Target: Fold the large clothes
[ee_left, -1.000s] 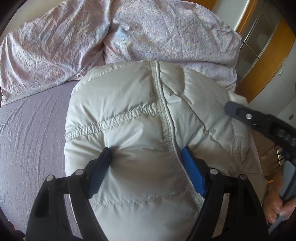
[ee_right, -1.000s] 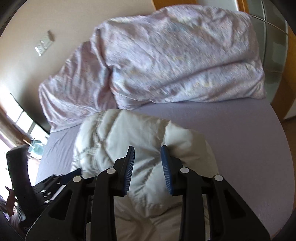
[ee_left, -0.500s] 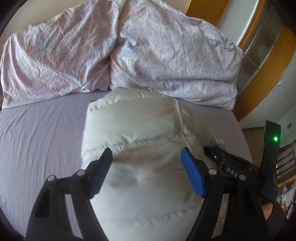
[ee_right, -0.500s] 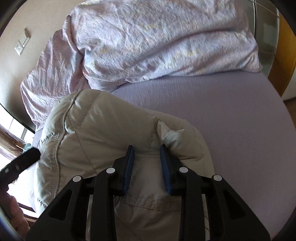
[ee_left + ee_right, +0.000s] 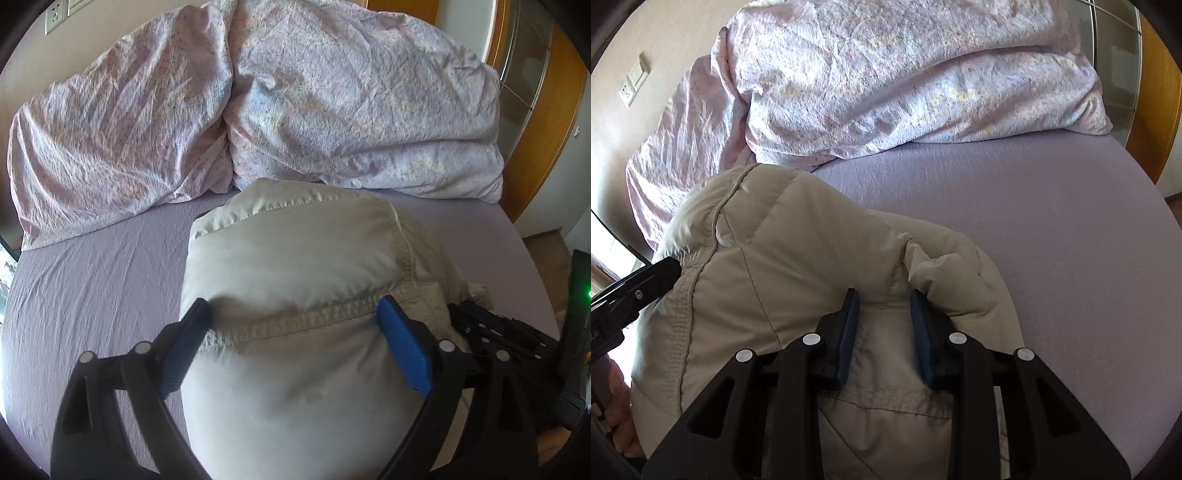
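Note:
A puffy beige down jacket [image 5: 295, 266] lies bundled on the lilac bed sheet [image 5: 92, 280]; it also fills the lower left of the right wrist view [image 5: 783, 266]. My left gripper [image 5: 295, 317] has its blue pads spread wide, pressed against a thick padded fold of the jacket along a stitched seam. My right gripper [image 5: 884, 299] is closed to a narrow gap on a fold of the jacket. The right gripper's body shows at the right in the left wrist view [image 5: 509, 332]; the left gripper's tip shows at the left in the right wrist view [image 5: 639, 284].
Two crumpled floral pillows or duvets [image 5: 332, 103] lie across the head of the bed, just beyond the jacket. A wooden door frame [image 5: 546, 122] stands at the right. Wall sockets [image 5: 633, 85] are on the beige wall. Bare sheet [image 5: 1052, 229] lies right of the jacket.
Both grippers have pulled back and down with the jacket, so more pillow and sheet shows beyond it. The jacket bundle has settled lower on the bed. The jaw gaps look unchanged.

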Action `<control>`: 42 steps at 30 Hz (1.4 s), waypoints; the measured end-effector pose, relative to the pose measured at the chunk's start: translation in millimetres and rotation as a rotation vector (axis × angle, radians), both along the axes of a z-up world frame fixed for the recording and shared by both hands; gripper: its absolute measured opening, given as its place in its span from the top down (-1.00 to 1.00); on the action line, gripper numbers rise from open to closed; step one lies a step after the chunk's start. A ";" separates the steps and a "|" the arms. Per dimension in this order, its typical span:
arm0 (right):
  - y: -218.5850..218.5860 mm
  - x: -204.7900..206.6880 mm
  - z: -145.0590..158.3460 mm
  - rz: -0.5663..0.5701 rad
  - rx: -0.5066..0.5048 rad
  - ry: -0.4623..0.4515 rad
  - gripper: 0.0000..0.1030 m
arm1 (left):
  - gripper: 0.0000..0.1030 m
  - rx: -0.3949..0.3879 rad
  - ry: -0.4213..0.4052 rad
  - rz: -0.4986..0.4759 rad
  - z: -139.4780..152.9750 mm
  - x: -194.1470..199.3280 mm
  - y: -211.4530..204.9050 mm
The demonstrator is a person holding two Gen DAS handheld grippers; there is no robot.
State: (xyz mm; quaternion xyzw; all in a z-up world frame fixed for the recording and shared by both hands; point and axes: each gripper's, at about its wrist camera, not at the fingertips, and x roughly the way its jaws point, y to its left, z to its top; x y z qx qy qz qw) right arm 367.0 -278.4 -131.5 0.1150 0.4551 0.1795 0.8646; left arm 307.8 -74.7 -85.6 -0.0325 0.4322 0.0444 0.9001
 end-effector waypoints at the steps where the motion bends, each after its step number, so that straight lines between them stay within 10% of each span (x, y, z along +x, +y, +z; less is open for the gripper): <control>1: -0.2 0.2 -0.3 -0.002 0.002 -0.002 0.43 | -0.89 0.002 0.000 -0.002 -2.8 0.8 1.1; 23: -3.2 -6.5 -7.3 -0.030 0.037 -0.076 0.42 | -0.97 0.017 -0.086 -0.014 -33.7 -7.8 8.9; 33: -31.4 -0.8 35.6 -0.153 0.071 -0.127 0.42 | -0.97 0.029 -0.088 -0.012 -37.2 -8.2 10.2; 42: -24.6 4.9 -3.5 -0.174 0.026 -0.083 0.44 | -0.97 0.015 -0.100 -0.024 -36.8 -9.6 9.8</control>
